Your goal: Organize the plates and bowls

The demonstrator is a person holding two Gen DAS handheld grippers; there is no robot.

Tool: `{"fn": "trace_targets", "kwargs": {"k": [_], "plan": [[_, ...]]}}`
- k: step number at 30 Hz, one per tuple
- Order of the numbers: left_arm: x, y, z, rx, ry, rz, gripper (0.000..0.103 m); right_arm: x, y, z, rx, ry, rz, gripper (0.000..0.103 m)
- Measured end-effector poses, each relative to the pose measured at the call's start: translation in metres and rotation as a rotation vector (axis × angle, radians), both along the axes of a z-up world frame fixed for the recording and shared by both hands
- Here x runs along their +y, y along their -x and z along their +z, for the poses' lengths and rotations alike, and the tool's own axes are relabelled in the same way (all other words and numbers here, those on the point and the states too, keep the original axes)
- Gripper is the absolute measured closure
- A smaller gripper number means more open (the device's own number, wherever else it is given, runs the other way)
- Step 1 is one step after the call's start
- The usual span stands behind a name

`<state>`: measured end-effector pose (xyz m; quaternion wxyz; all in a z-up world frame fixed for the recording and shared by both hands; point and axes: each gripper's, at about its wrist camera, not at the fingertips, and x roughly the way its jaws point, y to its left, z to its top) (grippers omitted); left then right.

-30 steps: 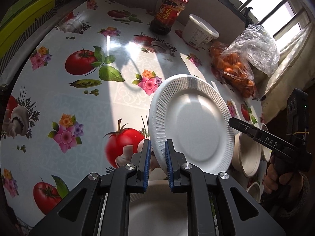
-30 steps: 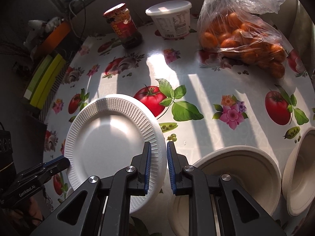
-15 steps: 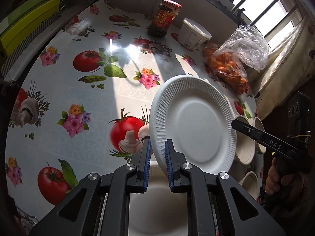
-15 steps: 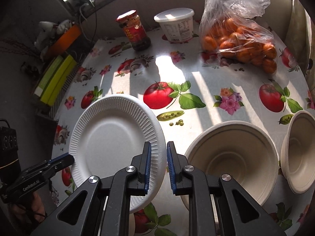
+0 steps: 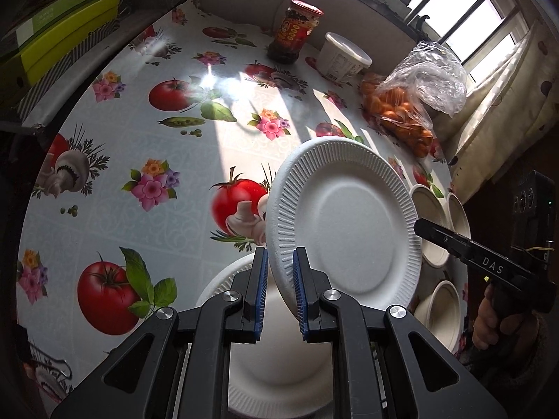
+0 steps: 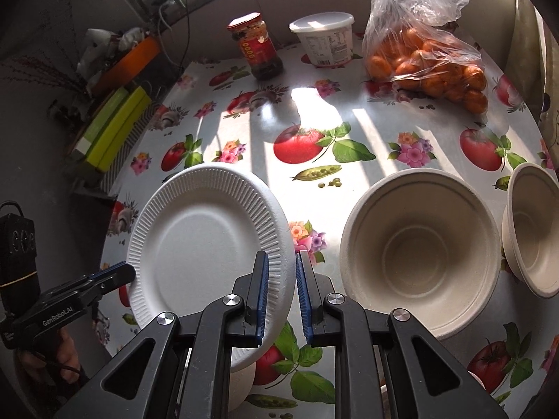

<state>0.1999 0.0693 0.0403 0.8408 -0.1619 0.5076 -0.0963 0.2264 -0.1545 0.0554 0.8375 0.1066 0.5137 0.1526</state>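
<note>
A white ribbed paper plate (image 5: 342, 223) hangs tilted above the table, held at two opposite rims. My left gripper (image 5: 280, 279) is shut on its near-left rim. My right gripper (image 6: 282, 286) is shut on the other rim of the same plate (image 6: 209, 255). Each gripper shows in the other's view: the right gripper (image 5: 421, 226) at the plate's right edge, the left gripper (image 6: 127, 272) at its left edge. Below lies a second white plate (image 5: 279, 377). A large beige bowl (image 6: 419, 255) and a smaller bowl (image 6: 534, 237) stand on the table to the right.
At the far side of the table with the fruit-print cloth (image 5: 139, 160) stand a red-lidded jar (image 5: 295, 31), a white tub (image 5: 342, 57) and a bag of oranges (image 5: 408, 111). Yellow-green boxes (image 5: 63, 31) lie beyond the left edge. More beige bowls (image 5: 436, 310) sit near the right edge.
Both grippers have carried the plate back toward the near side of the table. The far objects look smaller, and more of the lower plate shows under the left gripper.
</note>
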Motion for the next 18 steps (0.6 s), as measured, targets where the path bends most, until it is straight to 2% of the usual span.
{"fn": "trace_targets", "kwargs": {"k": [18], "plan": [[0.021,0.042,-0.019,0.024,-0.007,0.021,0.088,0.021,0.045,-0.015,0.014,-0.023,0.046,0.087]]}}
